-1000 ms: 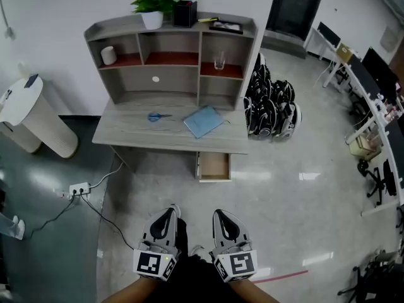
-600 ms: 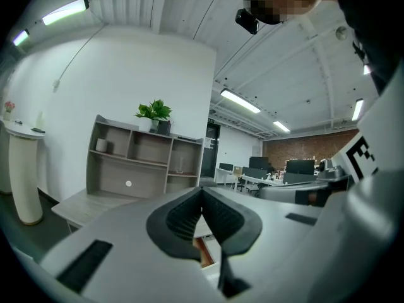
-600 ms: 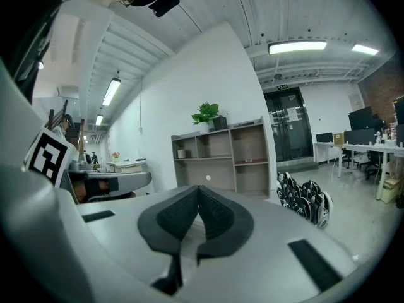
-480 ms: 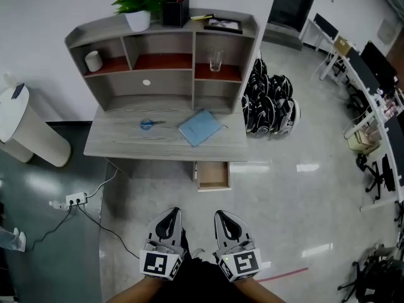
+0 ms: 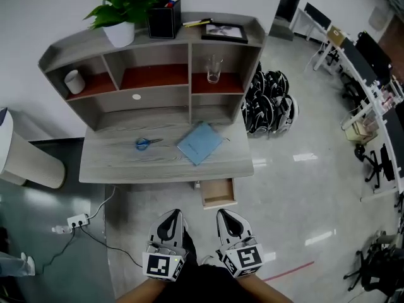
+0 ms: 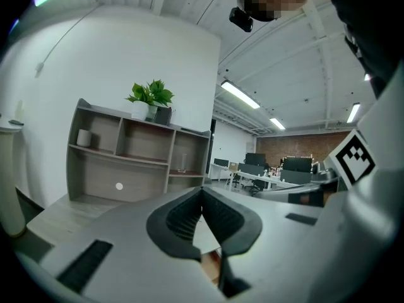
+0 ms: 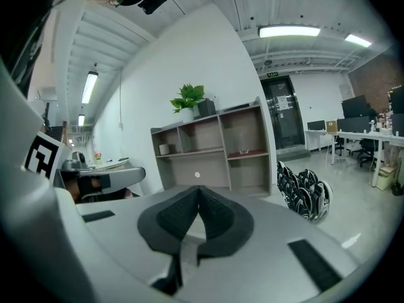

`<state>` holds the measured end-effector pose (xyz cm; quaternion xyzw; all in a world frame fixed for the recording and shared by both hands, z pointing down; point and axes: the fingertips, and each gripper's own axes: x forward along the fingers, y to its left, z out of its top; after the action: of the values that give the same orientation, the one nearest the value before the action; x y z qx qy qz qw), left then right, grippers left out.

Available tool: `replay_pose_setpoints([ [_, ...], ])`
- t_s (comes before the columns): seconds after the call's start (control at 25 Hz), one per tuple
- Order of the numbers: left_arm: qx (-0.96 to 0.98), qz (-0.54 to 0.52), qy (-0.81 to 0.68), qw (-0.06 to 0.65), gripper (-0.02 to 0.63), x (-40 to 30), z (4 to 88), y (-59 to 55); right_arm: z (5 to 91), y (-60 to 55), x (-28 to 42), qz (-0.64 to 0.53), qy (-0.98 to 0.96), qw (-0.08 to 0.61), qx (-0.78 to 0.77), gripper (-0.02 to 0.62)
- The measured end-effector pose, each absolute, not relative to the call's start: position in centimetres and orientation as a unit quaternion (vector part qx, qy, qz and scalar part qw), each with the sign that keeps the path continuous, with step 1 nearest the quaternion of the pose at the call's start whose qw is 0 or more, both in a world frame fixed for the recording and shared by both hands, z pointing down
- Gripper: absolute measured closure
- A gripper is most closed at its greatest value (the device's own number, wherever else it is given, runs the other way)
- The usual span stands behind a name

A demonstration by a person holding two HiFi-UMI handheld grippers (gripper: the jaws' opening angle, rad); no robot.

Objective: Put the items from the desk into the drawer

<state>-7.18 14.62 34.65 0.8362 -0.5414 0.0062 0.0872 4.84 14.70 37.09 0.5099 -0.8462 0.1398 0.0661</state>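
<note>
On the grey desk (image 5: 113,166) lie blue-handled scissors (image 5: 146,144) at the middle left and a light blue notebook (image 5: 199,142) at the right. Below the desk's front edge a wooden drawer (image 5: 218,192) stands pulled out and looks empty. Both grippers hang low, well short of the desk. My left gripper (image 5: 170,217) is shut with nothing in it, its tips (image 6: 202,189) meeting. My right gripper (image 5: 226,214) is shut as well, tips (image 7: 199,188) together, empty.
The hutch (image 5: 158,68) on the desk carries a potted plant (image 5: 123,8), a black pen holder (image 5: 164,19), a picture frame (image 5: 224,32), a glass (image 5: 213,68) and a white cup (image 5: 74,81). Black backpacks (image 5: 271,106) lie right of the desk; a power strip (image 5: 77,220) and cable on the floor at left.
The view has moved closer to the desk; desk and drawer now sit larger and lower in the head view. Both grippers stay shut and side by side.
</note>
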Motion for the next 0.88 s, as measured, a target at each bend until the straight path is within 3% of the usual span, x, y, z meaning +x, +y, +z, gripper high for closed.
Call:
replay_pose_setpoints([
  [0.4, 0.854, 0.000, -0.511, 0.099, 0.593, -11.8, 35.6, 7.2, 38.7, 7.0, 2.3, 0.157, -0.817, 0.095, 0.547, 0.581],
  [0.88, 0.867, 0.031, -0.486, 0.103, 0.592, -12.6, 38.1, 0.8, 40.7, -1.3, 2.0, 0.186, -0.786, 0.068, 0.586, 0.581],
])
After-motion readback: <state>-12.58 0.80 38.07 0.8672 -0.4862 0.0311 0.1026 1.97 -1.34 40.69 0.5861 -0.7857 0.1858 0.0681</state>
